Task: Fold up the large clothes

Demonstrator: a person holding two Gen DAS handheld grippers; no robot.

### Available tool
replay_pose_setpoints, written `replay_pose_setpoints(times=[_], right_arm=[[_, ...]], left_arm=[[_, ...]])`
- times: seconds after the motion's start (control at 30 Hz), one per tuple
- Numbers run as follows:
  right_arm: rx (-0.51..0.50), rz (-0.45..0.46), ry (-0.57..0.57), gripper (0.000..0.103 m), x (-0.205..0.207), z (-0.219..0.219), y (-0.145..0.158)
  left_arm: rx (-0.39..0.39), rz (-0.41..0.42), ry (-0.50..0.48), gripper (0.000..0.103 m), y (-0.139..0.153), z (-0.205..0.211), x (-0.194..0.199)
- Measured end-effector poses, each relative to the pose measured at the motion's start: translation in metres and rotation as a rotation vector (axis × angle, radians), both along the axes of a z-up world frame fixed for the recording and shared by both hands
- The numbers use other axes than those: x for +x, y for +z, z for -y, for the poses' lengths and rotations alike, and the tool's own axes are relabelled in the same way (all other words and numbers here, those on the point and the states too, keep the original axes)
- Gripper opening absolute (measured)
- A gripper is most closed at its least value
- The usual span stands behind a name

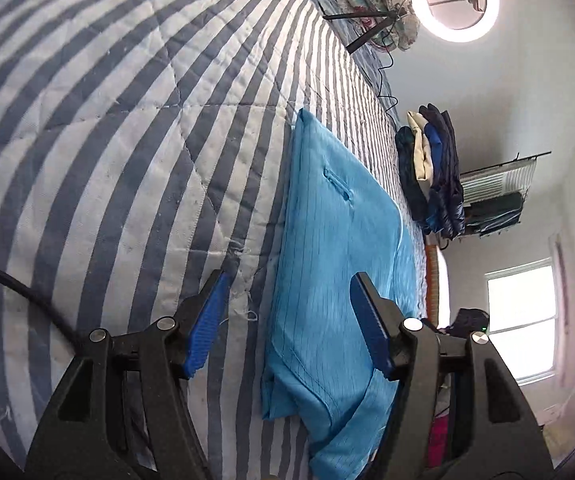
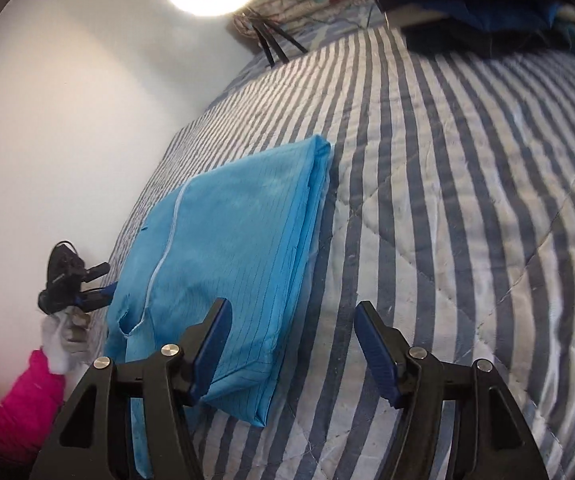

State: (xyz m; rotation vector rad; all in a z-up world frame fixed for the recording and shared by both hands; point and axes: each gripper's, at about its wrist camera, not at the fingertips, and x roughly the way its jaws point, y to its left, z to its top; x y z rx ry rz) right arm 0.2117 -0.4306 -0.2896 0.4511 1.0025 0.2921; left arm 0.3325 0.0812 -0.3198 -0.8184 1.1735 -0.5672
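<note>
Both tools, left tool (image 1: 287, 312) and right tool (image 2: 291, 340), hang released above the blue garment (image 1: 339, 248) on the bed (image 1: 107, 140). For the next fold, each should probably pinch one near corner through every layer.

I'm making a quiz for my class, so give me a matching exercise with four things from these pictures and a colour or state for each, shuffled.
Things:
1. garment
2. quilt
3. ring light
4. sleeve

Descriptions:
A. pink
B. glowing white
C. bright blue, folded flat
D. blue and white stripes

Pairs: 1-C, 2-D, 3-B, 4-A
</note>
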Motion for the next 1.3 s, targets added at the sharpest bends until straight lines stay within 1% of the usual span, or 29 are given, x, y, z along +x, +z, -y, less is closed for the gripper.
replay_pose_setpoints(times=[0.07, 0.13, 0.23, 0.3, 0.4, 0.63, 0.67, 0.73, 0.8, 0.87, 0.9, 0.93, 1.0, 1.1, 1.13, 1.2, 1.3], right_arm=[[0.040, -0.014, 0.012, 0.065, 0.006, 0.003, -0.005], [0.101, -0.026, 0.018, 0.065, 0.011, 0.008, -0.009], [0.223, -0.051, 0.019, 0.065, 0.025, 0.017, -0.018], [0.265, -0.059, 0.021, 0.061, 0.025, 0.020, -0.022], [0.283, -0.062, 0.042, 0.055, 0.035, 0.017, -0.027], [0.329, -0.046, 0.068, 0.054, 0.046, 0.002, -0.030], [0.330, -0.046, 0.068, 0.053, 0.044, 0.000, -0.030], [0.330, -0.050, 0.067, 0.048, 0.043, -0.002, -0.030], [0.321, -0.050, 0.066, 0.046, 0.044, -0.006, -0.029], [0.309, -0.055, 0.066, 0.040, 0.044, -0.011, -0.029], [0.303, -0.058, 0.066, 0.035, 0.045, -0.013, -0.029], [0.296, -0.060, 0.068, 0.031, 0.045, -0.018, -0.028], [0.268, -0.062, 0.069, 0.024, 0.045, -0.026, -0.026], [0.218, -0.056, 0.065, 0.015, 0.044, -0.039, -0.016], [0.197, -0.051, 0.063, 0.012, 0.043, -0.044, -0.010], [0.159, -0.035, 0.062, 0.009, 0.042, -0.054, 0.002], [0.069, -0.022, 0.060, 0.006, 0.038, -0.072, 0.020]], left_arm=[[-0.019, -0.002, -0.003, 0.064, -0.001, -0.001, 0.006], [-0.016, 0.000, -0.021, 0.064, -0.001, 0.004, 0.013], [-0.022, 0.001, -0.046, 0.064, -0.003, 0.011, 0.024], [-0.024, 0.004, -0.065, 0.064, -0.002, 0.022, 0.030], [-0.010, 0.015, -0.113, 0.064, 0.000, 0.043, 0.040], [-0.012, 0.043, -0.152, 0.063, 0.002, 0.077, 0.051], [-0.008, 0.045, -0.157, 0.060, 0.002, 0.079, 0.052], [0.007, 0.043, -0.161, 0.055, 0.002, 0.084, 0.053], [0.021, 0.032, -0.158, 0.038, 0.001, 0.084, 0.052], [0.032, 0.024, -0.148, 0.030, 0.000, 0.086, 0.051], [0.040, 0.025, -0.145, 0.026, 0.000, 0.085, 0.050], [0.051, 0.029, -0.146, 0.024, 0.002, 0.086, 0.049], [0.082, 0.047, -0.150, 0.016, 0.008, 0.087, 0.045], [0.130, 0.081, -0.157, 0.010, 0.019, 0.094, 0.041], [0.144, 0.091, -0.156, 0.009, 0.023, 0.097, 0.040], [0.174, 0.116, -0.154, 0.007, 0.031, 0.100, 0.036], [0.218, 0.151, -0.152, 0.006, 0.044, 0.104, 0.029]])
